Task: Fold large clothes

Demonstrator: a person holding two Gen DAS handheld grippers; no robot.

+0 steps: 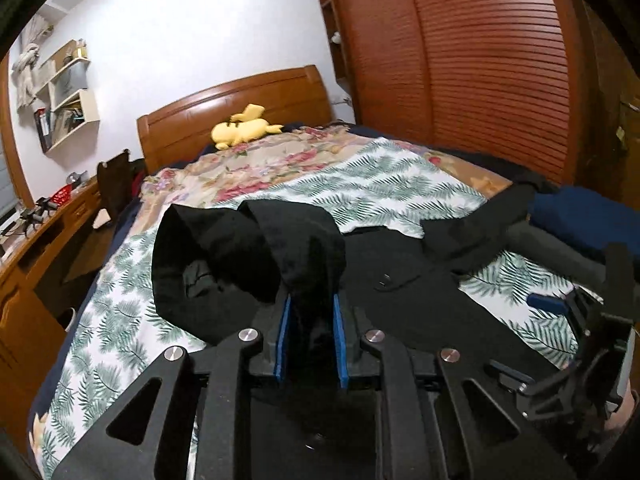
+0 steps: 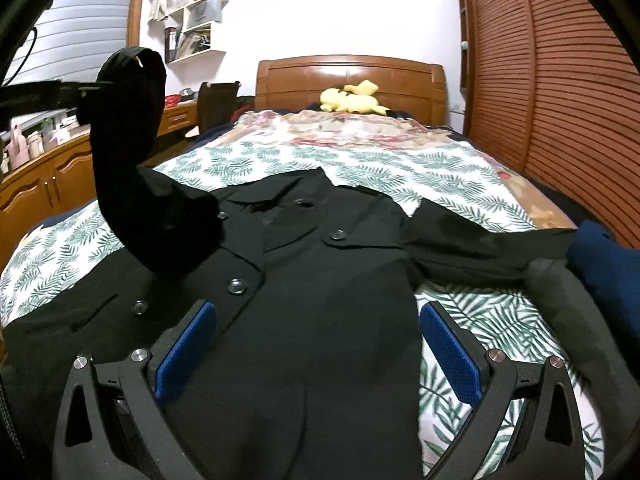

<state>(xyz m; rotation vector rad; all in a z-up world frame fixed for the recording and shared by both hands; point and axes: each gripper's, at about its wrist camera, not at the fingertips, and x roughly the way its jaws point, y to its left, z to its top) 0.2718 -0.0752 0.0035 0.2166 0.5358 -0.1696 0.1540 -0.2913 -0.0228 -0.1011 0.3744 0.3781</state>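
I see black coat (image 2: 304, 280) spread flat on leaf-print bedsheet (image 2: 400, 168), left gripper (image 1: 310, 332) clenched on its sleeve (image 2: 132, 120), lifted at 10 o'clock, right gripper (image 2: 318, 344) released, pads wide over coat hem at 6 o'clock

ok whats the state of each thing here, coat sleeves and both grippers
coat: spread flat on the bed, front up, buttoned
lifted sleeve: raised off the bed, pinched near its cuff
other sleeve: lying flat, stretched out sideways
left gripper: shut on the lifted sleeve
right gripper: open, empty, above the coat body
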